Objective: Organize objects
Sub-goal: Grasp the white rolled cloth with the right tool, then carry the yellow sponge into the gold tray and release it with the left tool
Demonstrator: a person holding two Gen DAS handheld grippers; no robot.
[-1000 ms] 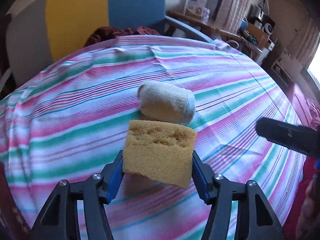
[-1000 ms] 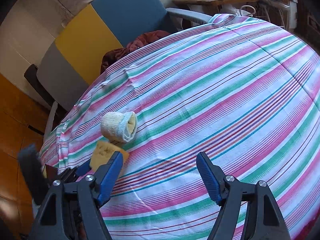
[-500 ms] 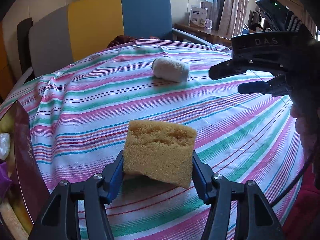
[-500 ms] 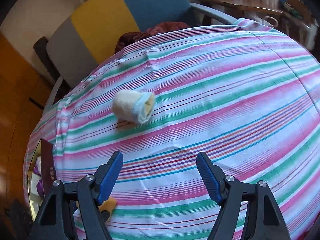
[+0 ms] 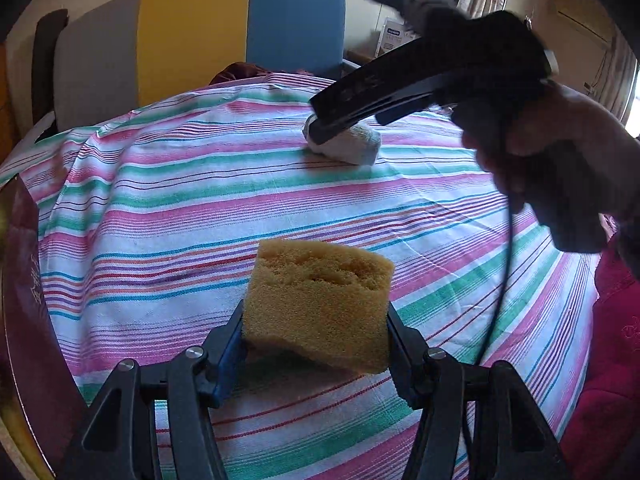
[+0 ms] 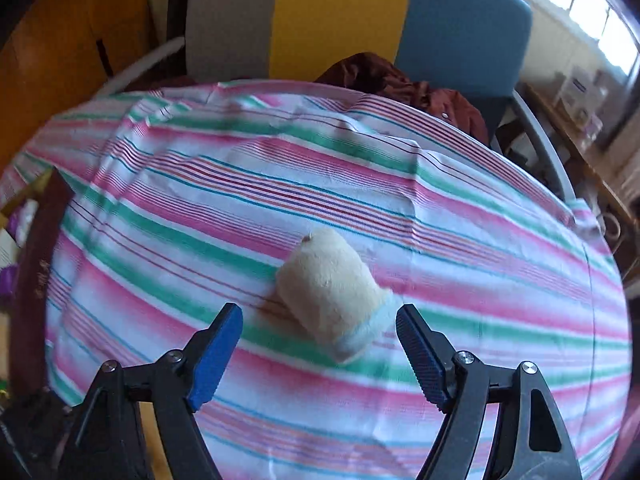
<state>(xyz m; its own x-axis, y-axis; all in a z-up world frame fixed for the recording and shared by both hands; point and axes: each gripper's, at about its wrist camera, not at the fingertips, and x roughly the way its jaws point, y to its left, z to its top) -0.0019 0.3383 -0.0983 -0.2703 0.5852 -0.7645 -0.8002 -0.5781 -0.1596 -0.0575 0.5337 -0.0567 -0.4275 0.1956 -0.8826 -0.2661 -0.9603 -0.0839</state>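
My left gripper (image 5: 316,332) is shut on a yellow sponge (image 5: 318,302) and holds it above the near part of the striped tablecloth (image 5: 180,208). A rolled cream sock (image 6: 330,290) with a pale blue cuff lies on the cloth; it also shows in the left wrist view (image 5: 352,146). My right gripper (image 6: 320,330) is open and hovers just over the sock, its blue pads either side of the cuff end, not touching. In the left wrist view the right gripper (image 5: 320,130) reaches over the sock from the right.
A dark red box edge (image 5: 24,280) with small items behind it stands at the table's left edge. A grey, yellow and blue chair (image 6: 360,12) with a dark red garment (image 6: 404,84) stands behind the table. Shelves and boxes lie at the far right.
My right gripper has moved forward and down to the sock, which now sits between its open fingers. My left gripper has drawn back with the sponge still held.
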